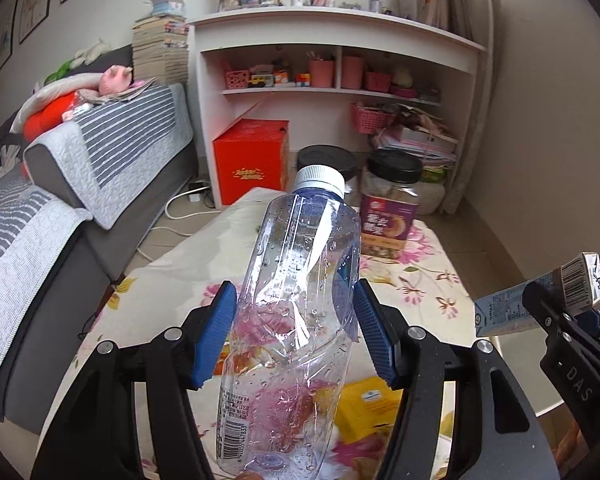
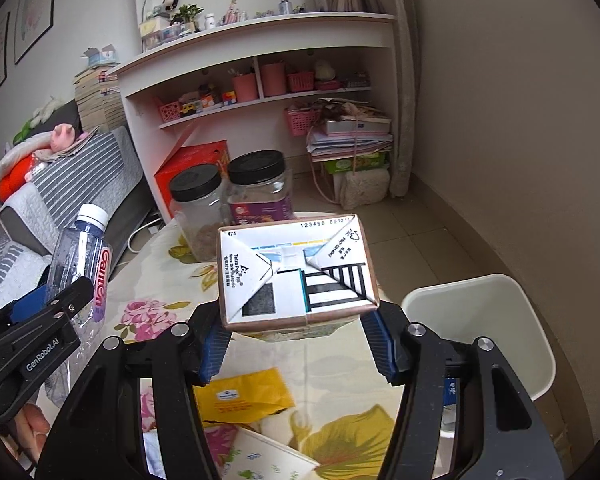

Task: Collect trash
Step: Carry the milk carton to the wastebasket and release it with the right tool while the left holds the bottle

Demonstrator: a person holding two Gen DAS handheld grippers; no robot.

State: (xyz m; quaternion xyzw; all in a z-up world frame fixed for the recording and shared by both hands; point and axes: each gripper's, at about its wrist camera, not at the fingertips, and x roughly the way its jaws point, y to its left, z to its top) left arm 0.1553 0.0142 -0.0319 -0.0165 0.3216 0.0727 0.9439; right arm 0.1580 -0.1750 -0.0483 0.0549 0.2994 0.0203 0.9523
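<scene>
Left gripper (image 1: 296, 336) was half spread, both blue pads clamping a clear plastic bottle (image 1: 296, 304), cap toward 12 o'clock above the floral table (image 1: 420, 276). Right gripper (image 2: 296, 340) likewise pinched a drink carton (image 2: 296, 276), white bin (image 2: 480, 328) at 3 o'clock.

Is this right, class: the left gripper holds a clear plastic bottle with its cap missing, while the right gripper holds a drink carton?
One detail is wrong: the clear plastic bottle has not lost its cap; a white cap sits on its neck, as the left wrist view shows. The rest stands: the left gripper holds it, and the right gripper holds the drink carton.
</scene>
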